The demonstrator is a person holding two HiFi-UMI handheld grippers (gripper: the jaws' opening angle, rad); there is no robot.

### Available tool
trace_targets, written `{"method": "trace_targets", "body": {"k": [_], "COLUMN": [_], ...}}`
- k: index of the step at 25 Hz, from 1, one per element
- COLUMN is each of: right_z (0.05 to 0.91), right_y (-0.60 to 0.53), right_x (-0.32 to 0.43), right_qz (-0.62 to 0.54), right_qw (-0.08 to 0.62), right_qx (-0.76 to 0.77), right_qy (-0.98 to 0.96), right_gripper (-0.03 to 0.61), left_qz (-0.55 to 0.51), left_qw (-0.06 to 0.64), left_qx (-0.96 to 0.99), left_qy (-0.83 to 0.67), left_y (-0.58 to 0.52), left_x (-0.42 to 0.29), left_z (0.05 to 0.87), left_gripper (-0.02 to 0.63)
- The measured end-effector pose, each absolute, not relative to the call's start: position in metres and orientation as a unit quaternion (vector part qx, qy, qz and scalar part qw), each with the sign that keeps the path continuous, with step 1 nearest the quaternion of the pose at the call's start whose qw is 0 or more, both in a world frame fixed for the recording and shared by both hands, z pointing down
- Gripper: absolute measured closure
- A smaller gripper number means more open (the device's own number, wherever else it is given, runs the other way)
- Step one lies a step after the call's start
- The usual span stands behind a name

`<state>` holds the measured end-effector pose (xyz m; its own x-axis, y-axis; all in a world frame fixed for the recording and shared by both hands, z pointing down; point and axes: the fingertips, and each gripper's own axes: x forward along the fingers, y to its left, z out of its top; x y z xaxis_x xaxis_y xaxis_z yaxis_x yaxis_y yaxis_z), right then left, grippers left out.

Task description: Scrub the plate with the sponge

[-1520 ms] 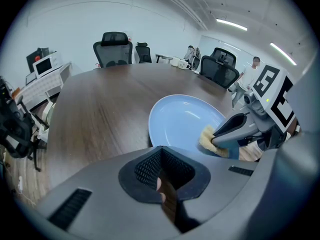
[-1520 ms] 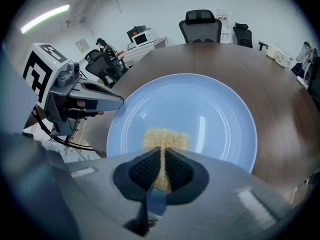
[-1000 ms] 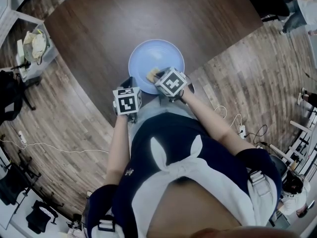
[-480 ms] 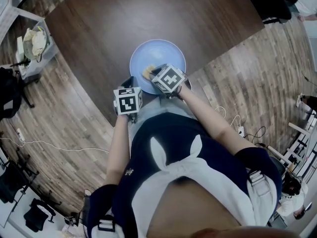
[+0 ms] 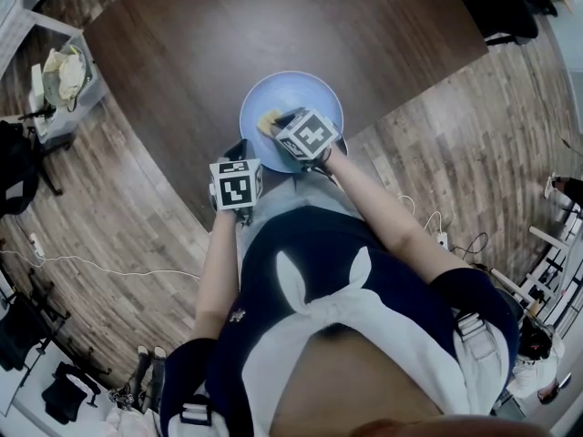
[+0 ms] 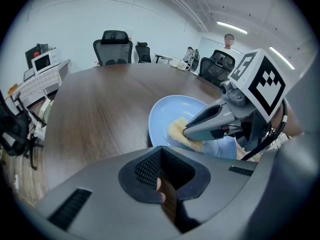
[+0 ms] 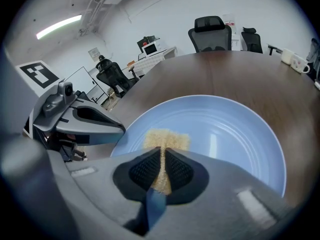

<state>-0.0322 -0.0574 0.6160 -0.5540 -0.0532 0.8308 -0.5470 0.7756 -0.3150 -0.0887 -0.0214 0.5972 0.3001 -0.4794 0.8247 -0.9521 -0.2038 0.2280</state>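
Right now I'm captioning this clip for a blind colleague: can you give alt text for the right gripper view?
The right gripper, jaws shut on a tan sponge, holds it against the inside of a light blue plate on a dark wooden table. The left gripper sits at left, beside the plate's rim; office chairs stand behind.

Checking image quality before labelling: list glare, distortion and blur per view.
Head view: dim, fisheye bowing the table edge. Left gripper view: black vignette corners, ceiling lights blown out. Right gripper view: white glare streak on the plate, sponge sharp.
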Motion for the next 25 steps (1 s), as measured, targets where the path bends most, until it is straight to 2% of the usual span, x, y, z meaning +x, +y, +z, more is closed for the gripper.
{"method": "trace_targets", "body": {"k": [25], "right_z": [0.614], "right_y": [-0.095], "right_x": [0.001], "right_qz": [0.285], "right_qw": [0.433], "right_qx": [0.248], "right_qy": [-0.818], "right_gripper": [0.555], "left_qz": [0.308], "left_qw": [0.381], "left_qx": [0.710], "left_qy": [-0.506], "left_y": [-0.019], "left_x": [-0.090], "left_z": [0.595], "left_gripper": [0.611]}}
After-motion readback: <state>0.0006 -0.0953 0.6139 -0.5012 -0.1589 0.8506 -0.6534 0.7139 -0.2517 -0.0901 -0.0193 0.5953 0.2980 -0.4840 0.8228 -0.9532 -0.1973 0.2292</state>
